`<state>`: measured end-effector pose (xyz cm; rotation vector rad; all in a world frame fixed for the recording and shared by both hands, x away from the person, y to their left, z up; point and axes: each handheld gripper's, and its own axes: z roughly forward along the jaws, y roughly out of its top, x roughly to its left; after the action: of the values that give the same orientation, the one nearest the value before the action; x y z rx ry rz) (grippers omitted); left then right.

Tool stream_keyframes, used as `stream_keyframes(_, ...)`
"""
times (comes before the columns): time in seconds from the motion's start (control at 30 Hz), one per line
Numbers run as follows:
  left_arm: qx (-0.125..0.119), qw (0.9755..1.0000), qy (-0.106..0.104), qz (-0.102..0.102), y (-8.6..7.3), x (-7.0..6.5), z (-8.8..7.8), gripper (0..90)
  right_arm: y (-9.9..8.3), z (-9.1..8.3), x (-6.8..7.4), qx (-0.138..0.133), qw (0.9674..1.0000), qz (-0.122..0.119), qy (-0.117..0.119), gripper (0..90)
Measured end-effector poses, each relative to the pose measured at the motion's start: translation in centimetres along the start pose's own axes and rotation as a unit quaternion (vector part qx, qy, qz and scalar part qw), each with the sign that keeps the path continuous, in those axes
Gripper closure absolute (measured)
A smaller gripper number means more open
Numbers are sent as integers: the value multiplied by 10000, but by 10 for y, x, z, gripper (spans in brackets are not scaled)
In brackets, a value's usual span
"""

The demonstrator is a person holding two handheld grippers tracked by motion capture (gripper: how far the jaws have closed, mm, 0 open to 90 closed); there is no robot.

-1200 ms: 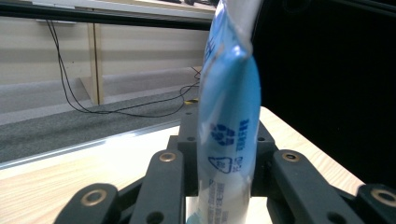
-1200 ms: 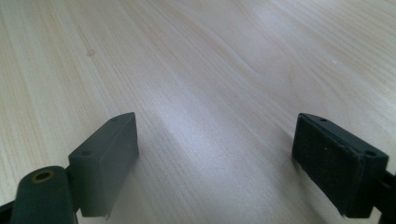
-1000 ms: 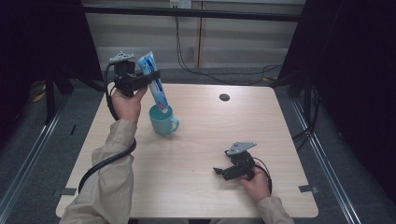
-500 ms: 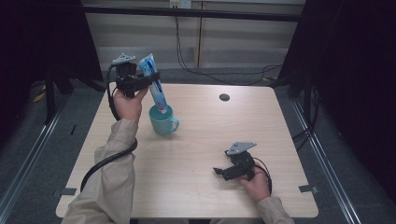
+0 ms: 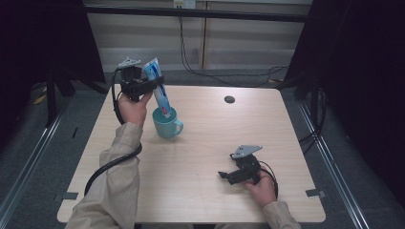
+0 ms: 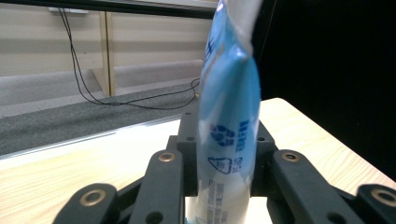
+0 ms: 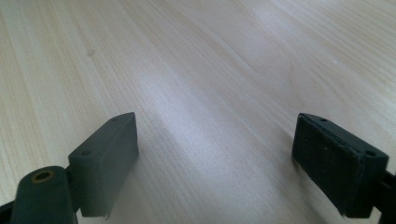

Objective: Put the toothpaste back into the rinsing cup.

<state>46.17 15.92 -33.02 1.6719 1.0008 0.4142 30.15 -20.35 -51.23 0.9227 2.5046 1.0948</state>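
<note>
- Left hand-held gripper [image 5: 152,85], over the far-left part of the desk [image 5: 200,191]: jaws clamped on a blue-and-white toothpaste tube [image 5: 159,95], gripping its upper half. In the left gripper view the tube [image 6: 229,126] stands nearly upright between the black jaws, pinched from both sides.
- Tube leans a bit, crimped end up; lower end sits inside the teal mug [image 5: 167,125], which stands on the desk near the far-left corner, handle twd the right.
- Step in hand, as I read it: standing the tube in the mug. To do it well: keep the tube centred over the mug mouth, lower until the bottom end rests on the mug floor, then open slowly so it settles vs the rim w/o tipping the mug.
- Risk: tube is soft; a hard squeeze or sideways pull could drag the mug or kink the tube.
- Small dark round spot [image 5: 229,99] near the far edge, well apart from the mug.
- Right hand-held gripper [image 5: 225,175] rests on the desk twd the near-right corner; jaws wide apart, nothing between them, just bare wood in the right gripper view [image 7: 215,154].
</note>
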Motion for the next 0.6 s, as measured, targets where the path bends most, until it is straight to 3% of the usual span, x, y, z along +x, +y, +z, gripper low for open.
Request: stream_keyframes(0.6,165,9998,120,-29,-17,6,9,735,0,0,0,6,10000,12,5,140)
